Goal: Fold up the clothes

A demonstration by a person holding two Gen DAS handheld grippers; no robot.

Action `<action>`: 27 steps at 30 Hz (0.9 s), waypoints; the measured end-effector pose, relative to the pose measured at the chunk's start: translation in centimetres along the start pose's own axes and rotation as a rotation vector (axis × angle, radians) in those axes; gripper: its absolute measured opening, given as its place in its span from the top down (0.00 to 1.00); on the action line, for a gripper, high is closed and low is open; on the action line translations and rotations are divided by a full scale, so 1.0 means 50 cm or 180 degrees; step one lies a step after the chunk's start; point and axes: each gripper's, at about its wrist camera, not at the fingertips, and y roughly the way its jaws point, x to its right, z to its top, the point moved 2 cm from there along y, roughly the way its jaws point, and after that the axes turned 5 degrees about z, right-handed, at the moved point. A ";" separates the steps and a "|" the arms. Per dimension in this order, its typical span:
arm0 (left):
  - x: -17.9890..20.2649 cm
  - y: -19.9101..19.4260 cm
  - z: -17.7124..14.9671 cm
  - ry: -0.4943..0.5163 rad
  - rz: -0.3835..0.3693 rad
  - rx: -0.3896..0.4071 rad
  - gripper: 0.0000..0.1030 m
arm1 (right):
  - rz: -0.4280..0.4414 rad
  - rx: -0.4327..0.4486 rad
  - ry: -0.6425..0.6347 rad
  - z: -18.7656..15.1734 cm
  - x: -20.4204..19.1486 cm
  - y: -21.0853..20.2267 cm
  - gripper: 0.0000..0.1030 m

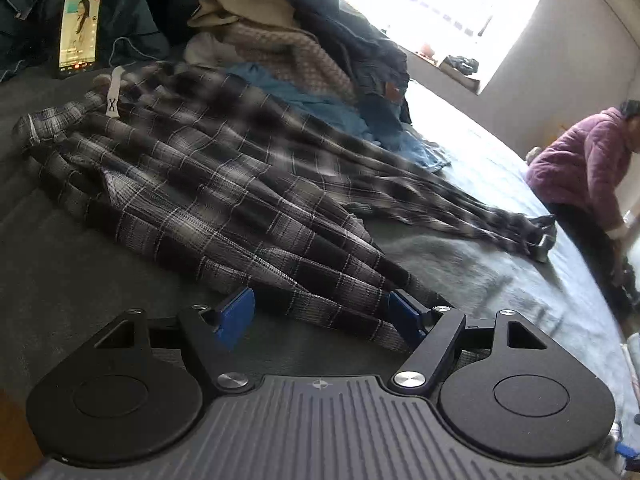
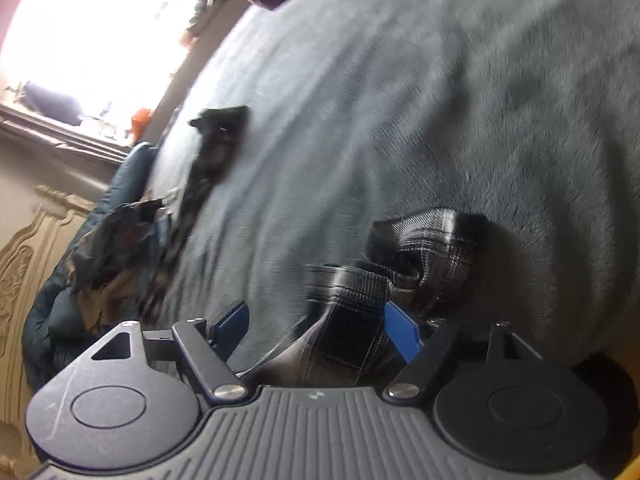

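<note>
Left wrist view shows the left gripper (image 1: 320, 312) with its blue pads spread wide, and a bunched hem of the plaid shirt (image 1: 208, 184) lies between them — the cloth runs through the gap, but neither pad appears to press on it, so I judge nothing is clamped. Beyond that gripper the shirt fans out across the grey blanket (image 1: 460, 272), gathered into long pleats, with its white size tag (image 1: 113, 94) at the far collar end and one sleeve trailing away from the shirt body toward the bed's edge. Behind the collar sits a heap of other clothes (image 1: 304, 48), and a lit phone (image 1: 79, 32) stands propped beside the tag. A person in a purple jacket (image 1: 584, 160) crouches past the sleeve's end. Right wrist view is blurred, yet the right gripper (image 2: 316, 328) is also spread wide, with a plaid cuff or corner (image 2: 420, 256) draped in the gap against the near blue pad — I cannot tell whether it is pinched, and it looks loose. This shirt should handle as light, limp woven cotton: not slippery, not fragile, but it will sag and bunch wherever unsupported. Best hold, in my judgement, is at seamed edges — hem corners, cuffs or shoulders — where doubled cloth gives the pads something firm.
</note>
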 end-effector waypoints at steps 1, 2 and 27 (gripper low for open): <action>-0.001 0.001 -0.003 0.0007 0.0040 0.0009 0.28 | -0.0039 -0.0008 -0.0062 0.000 -0.003 0.016 0.27; 0.001 0.003 -0.006 0.0022 0.0072 0.0017 0.28 | -0.0079 -0.0012 -0.0137 0.000 -0.007 0.031 0.35; -0.270 0.001 0.038 -0.0851 0.0501 0.0303 0.28 | -0.0913 0.1148 -0.1861 0.034 -0.213 0.056 0.64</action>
